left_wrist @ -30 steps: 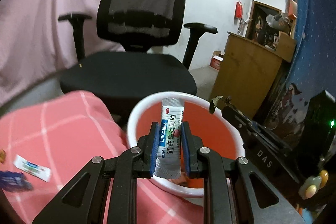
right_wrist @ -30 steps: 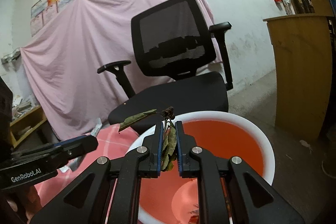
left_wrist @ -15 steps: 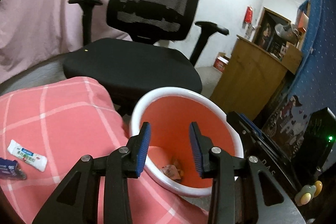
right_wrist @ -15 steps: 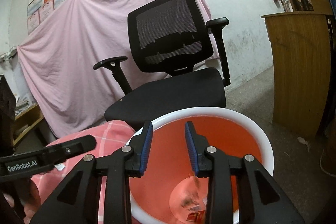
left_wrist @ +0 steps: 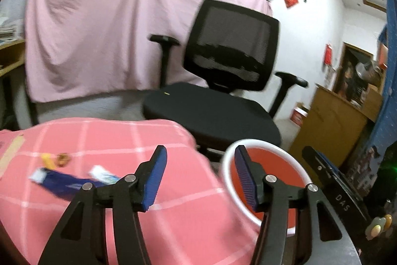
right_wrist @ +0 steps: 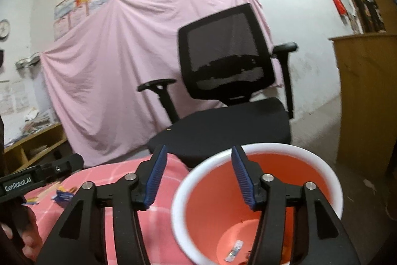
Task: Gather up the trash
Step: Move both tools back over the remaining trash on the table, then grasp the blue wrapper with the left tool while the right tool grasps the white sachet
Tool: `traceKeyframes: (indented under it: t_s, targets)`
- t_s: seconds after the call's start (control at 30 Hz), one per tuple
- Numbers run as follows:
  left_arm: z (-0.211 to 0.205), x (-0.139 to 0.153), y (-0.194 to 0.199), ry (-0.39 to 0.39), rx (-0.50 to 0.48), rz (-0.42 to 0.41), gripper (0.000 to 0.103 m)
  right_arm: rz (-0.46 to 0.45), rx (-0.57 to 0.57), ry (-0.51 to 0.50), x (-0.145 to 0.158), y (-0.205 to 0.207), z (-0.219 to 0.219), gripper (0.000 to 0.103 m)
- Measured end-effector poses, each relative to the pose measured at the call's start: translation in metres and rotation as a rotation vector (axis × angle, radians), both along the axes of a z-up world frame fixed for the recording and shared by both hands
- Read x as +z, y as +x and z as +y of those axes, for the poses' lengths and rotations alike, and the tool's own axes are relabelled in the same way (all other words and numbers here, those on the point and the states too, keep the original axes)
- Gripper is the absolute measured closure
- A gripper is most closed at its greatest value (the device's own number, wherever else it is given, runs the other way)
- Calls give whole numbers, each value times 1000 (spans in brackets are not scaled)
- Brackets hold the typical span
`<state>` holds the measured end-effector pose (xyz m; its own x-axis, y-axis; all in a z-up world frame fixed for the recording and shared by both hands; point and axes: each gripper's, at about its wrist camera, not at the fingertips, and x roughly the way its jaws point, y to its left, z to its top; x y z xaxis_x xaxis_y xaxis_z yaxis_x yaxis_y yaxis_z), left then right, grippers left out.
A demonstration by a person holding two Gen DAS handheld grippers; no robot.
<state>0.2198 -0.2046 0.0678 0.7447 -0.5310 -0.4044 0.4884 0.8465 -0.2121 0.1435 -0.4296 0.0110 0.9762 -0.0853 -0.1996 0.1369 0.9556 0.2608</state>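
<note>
L gripper (left_wrist: 199, 175) w/ black arms and blue ribbed pads: jaws opening, nothing between them, released. It hangs over the edge of the tabletop covered in a pink cloth w/ white grid lines (left_wrist: 129, 140), the white-rimmed round bin w/ orange inside (left_wrist: 278, 165) just to its right in that view.

R gripper (right_wrist: 196, 178), same build: jaws opening too, empty, spread over the near-left rim of the bin (right_wrist: 260, 153). In the R wrist view the bin bottom holds a small white sachet (right_wrist: 234, 248) and some dark scraps beside it, too small to tell what.

Trash on the cloth, L wrist view, all blurred: a long dark blue wrapper w/ white end (left_wrist: 55, 181), a white sachet w/ green-blue print (left_wrist: 104, 174) touching or just beside it, a yellow strip (left_wrist: 48, 160) and a small brown round bit (left_wrist: 62, 158) further back. A pale wooden stick (left_wrist: 11, 154) lies near the left edge of the cloth.

Behind the tabletop: a black mesh-back office chair w/ armrests (left_wrist: 230, 71), a pink sheet hung on the wall (left_wrist: 111, 24), a brown wooden cabinet (left_wrist: 330, 123) at right.
</note>
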Motion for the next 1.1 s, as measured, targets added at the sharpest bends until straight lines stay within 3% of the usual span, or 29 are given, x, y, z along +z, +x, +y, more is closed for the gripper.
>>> traceKeyframes:
  t_s: [0.03,0.17,0.23,0.27,0.33,0.4,0.8,1.0,1.1]
  targets:
    - [9,1,-3,-1,28,-12,48,-13,12,-6,2,0,6,29]
    - [44,3,-16,-8,136,-73,34,-67,61,-34,10,-2,28,24]
    - [60,3,-23,-20,195,-109,8,-95,83,-59,14,-3,41,19]
    - [68,3,-28,-28,230,-132,5,-106,95,-68,15,-3,46,17]
    - [85,3,-34,-47,280,-163,4,-123,121,-79,17,-2,56,5]
    - [96,2,-36,-50,314,-170,3,-148,152,-96,19,-3,67,0]
    - [164,-12,-42,-31,458,-194,2,-177,316,-261,28,18,136,0]
    - [184,-20,-37,-15,482,-199,2,-146,327,-315,26,37,152,0]
    - [188,-23,-26,-26,473,-162,2,-103,328,-318,27,57,150,0]
